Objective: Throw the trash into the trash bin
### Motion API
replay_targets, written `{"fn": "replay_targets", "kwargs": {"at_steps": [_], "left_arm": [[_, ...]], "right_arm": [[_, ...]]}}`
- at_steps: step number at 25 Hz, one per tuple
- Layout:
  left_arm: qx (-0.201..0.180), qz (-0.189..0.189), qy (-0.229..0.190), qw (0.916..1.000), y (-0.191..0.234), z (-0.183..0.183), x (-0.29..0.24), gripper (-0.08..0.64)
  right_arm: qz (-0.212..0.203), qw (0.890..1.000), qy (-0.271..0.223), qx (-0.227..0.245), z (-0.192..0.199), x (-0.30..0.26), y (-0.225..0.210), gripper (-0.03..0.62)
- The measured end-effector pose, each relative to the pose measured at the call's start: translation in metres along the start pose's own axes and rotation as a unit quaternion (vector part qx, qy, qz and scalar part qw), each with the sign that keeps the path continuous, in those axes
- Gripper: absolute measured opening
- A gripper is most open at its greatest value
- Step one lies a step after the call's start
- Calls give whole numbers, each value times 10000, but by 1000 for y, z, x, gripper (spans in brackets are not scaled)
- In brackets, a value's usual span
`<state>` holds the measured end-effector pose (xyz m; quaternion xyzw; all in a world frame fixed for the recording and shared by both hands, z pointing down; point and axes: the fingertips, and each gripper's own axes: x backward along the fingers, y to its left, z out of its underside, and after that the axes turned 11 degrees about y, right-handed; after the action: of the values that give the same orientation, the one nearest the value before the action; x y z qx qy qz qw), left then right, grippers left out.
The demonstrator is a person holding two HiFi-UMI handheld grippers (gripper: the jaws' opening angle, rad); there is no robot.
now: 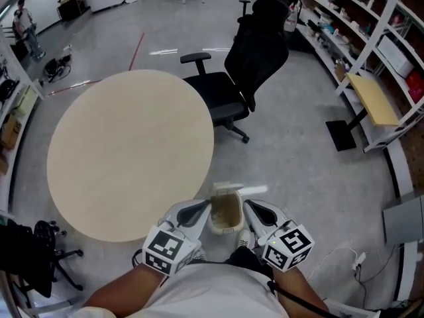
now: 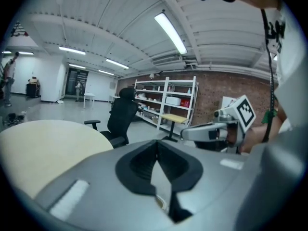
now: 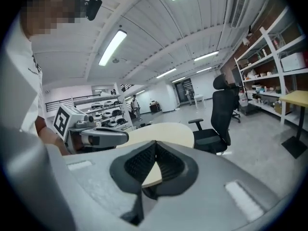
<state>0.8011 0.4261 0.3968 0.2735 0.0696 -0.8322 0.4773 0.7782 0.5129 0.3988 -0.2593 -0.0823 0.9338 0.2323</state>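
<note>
You hold both grippers close to your body, side by side. The left gripper (image 1: 204, 208) has its jaws pressed together with nothing between them, and the right gripper (image 1: 252, 208) is the same. So I judge that neither carries trash now. The bin (image 1: 225, 228) stands on the floor just beyond the two tips, beside the table (image 1: 132, 151), where it is easy to reach. Its inside looks brownish, but I cannot tell if the trash lies there, and I see no trash elsewhere. Farther away stand a chair (image 1: 255, 58) and shelves (image 1: 358, 32).
</note>
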Motion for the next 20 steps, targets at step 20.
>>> {"fn": "replay_targets", "kwargs": {"at_steps": [20], "left_arm": [[582,-555,-618,9948,-45,-18,0,9]], "right_arm": [[-376,9967,-138,707,-22,61,-11,3]]}}
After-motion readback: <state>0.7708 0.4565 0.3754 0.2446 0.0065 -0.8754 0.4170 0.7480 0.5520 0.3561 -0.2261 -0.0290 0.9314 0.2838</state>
